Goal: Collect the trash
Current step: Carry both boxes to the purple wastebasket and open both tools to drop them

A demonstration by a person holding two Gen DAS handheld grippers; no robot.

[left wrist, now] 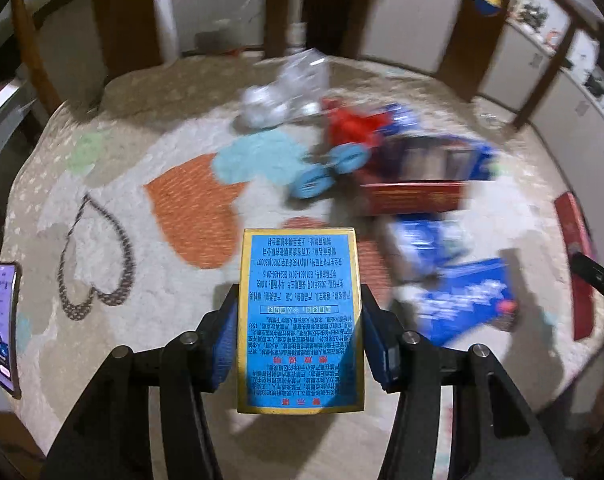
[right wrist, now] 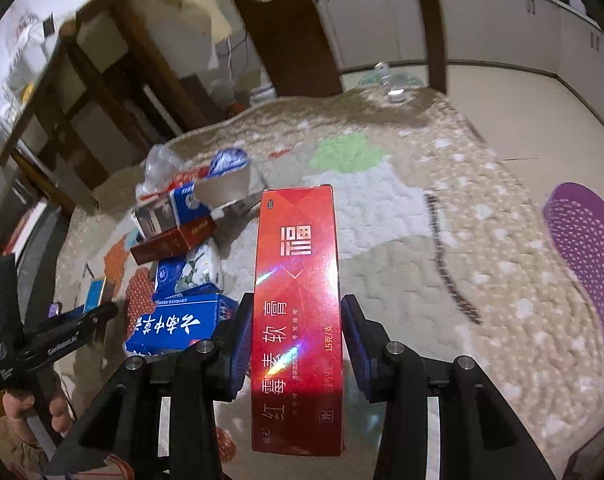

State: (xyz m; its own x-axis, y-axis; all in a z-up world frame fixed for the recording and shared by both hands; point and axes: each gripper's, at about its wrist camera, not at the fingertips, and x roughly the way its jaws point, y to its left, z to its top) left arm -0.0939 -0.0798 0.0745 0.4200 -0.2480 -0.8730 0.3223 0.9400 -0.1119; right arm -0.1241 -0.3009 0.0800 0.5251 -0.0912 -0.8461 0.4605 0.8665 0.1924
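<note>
Your left gripper (left wrist: 300, 332) clamps the blue box (left wrist: 300, 320); your right gripper (right wrist: 296, 344) clamps the red box (right wrist: 296, 316). Both boxes look lifted off the rug (right wrist: 442, 280); the pile of trash (right wrist: 178, 240) remains to collect.

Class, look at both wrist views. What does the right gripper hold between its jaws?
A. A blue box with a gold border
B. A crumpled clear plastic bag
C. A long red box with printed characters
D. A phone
C: in the right wrist view the right gripper has its jaws closed on the long red box; the blue box with a gold border sits in the left gripper instead.
</note>
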